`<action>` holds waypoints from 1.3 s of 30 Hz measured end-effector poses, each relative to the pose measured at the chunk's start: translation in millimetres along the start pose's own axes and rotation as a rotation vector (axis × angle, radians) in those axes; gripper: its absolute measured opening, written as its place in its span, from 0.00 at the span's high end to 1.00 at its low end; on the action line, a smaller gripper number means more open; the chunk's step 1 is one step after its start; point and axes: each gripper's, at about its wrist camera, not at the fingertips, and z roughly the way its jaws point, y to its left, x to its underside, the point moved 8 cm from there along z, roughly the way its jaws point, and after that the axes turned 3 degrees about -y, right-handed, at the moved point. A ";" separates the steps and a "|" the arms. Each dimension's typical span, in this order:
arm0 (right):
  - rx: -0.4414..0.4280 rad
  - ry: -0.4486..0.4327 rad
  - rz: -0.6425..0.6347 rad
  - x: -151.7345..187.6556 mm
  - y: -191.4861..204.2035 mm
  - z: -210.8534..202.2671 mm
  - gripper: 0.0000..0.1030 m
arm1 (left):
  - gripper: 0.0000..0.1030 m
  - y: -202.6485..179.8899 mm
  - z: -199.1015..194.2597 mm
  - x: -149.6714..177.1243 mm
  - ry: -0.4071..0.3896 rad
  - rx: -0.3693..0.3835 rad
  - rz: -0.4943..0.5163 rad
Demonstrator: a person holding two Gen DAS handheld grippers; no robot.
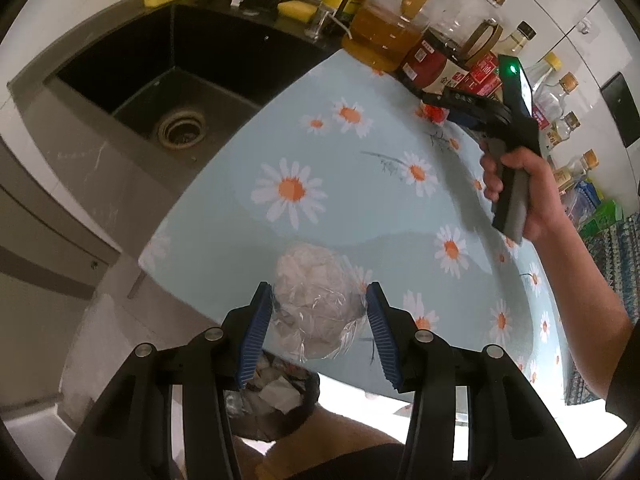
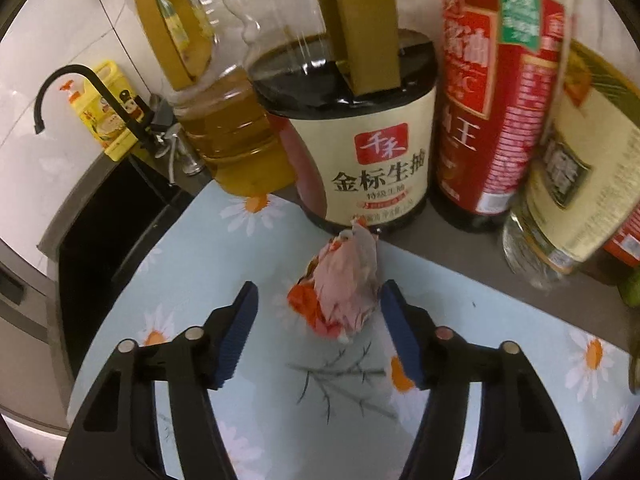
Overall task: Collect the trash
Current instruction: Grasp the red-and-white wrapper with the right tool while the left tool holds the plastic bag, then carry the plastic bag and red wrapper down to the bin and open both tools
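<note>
1. So, the task looks to be in the middle. A dark trash bin (image 1: 276, 404) stands below the table edge and already holds some crumpled paper, so I judge that part of the collecting is done.
2. The left gripper (image 1: 318, 316) has its jaws wide, and a clear plastic bag with white waste (image 1: 316, 300) sits between them on the daisy tablecloth (image 1: 360, 184), near the edge above the bin. The blue pads seem just beside the bag; I cannot tell if they touch it.
3. The right gripper (image 2: 318, 320) is also wide. A red and pink crumpled wrapper (image 2: 344, 288) lies between its fingers, just in front of the soy sauce jug (image 2: 360, 152).
4. Two pieces are left: both are framed, neither is lifted yet.
</note>
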 end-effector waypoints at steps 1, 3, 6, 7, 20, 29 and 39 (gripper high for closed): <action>0.004 0.002 -0.002 -1.3 0.3 3.1 0.44 | 0.55 1.3 0.1 2.1 0.003 -0.001 -0.006; 0.020 0.012 -0.008 -2.2 -1.0 9.1 0.49 | 0.55 3.4 0.6 6.3 0.009 0.000 -0.021; 0.038 0.026 0.001 -1.9 -3.8 15.9 0.57 | 0.55 3.6 0.0 9.0 0.013 -0.002 -0.023; 0.037 0.024 0.003 -1.5 -4.1 15.4 0.58 | 0.55 3.0 -0.5 9.0 0.013 -0.003 -0.020; -0.012 -0.040 0.062 20.6 3.7 -47.4 0.61 | 0.55 -4.0 -2.1 -4.0 0.009 0.042 0.063; -0.016 -0.072 0.119 73.1 20.9 -117.9 0.61 | 0.55 -14.6 -9.5 -14.5 -0.003 0.130 0.187; 0.028 -0.104 0.182 139.9 74.8 -176.9 0.60 | 0.55 -16.8 -27.2 -6.8 0.006 0.258 0.340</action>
